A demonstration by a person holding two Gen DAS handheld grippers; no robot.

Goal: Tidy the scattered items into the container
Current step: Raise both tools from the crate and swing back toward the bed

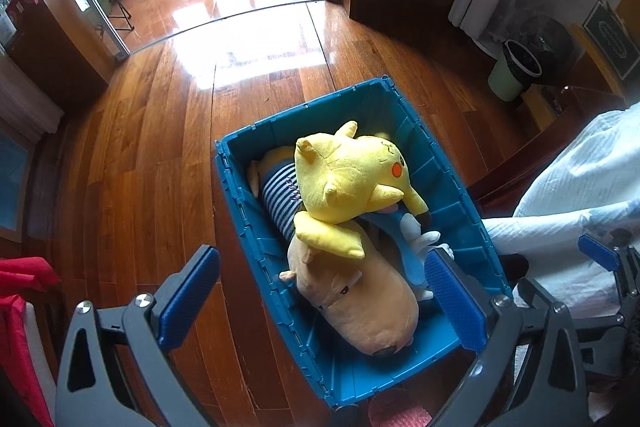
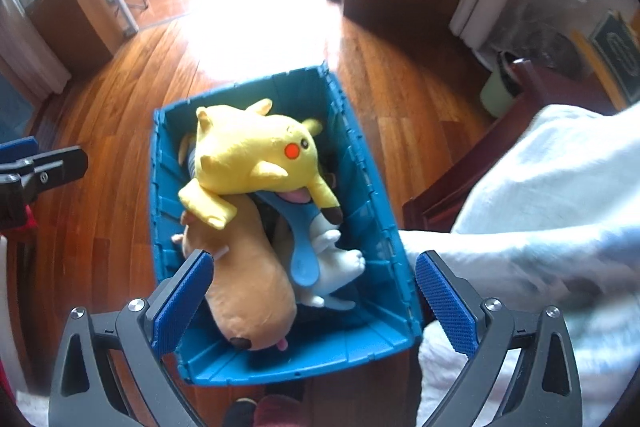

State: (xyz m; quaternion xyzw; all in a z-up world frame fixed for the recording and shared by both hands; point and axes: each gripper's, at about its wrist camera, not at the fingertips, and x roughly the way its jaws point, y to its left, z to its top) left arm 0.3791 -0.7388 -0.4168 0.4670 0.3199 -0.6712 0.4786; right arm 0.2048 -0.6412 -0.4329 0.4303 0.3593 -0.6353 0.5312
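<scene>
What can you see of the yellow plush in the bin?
The yellow plush is soft fabric with a red cheek spot, a black eye and dark-tipped ears. It lies on its side on top of the pile in the blue bin, across the tan plush dog and a blue-and-white plush. Neither gripper touches it.

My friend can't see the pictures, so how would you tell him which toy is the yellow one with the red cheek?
Find the blue bin on the shiny wooden floor. Three plush toys are piled inside; the yellow plush lies on top, toward the far end. Unlike the tan plush dog and the blue-and-white plush beneath it, it is bright yellow with a round red cheek and a dark-tipped ear.
</scene>
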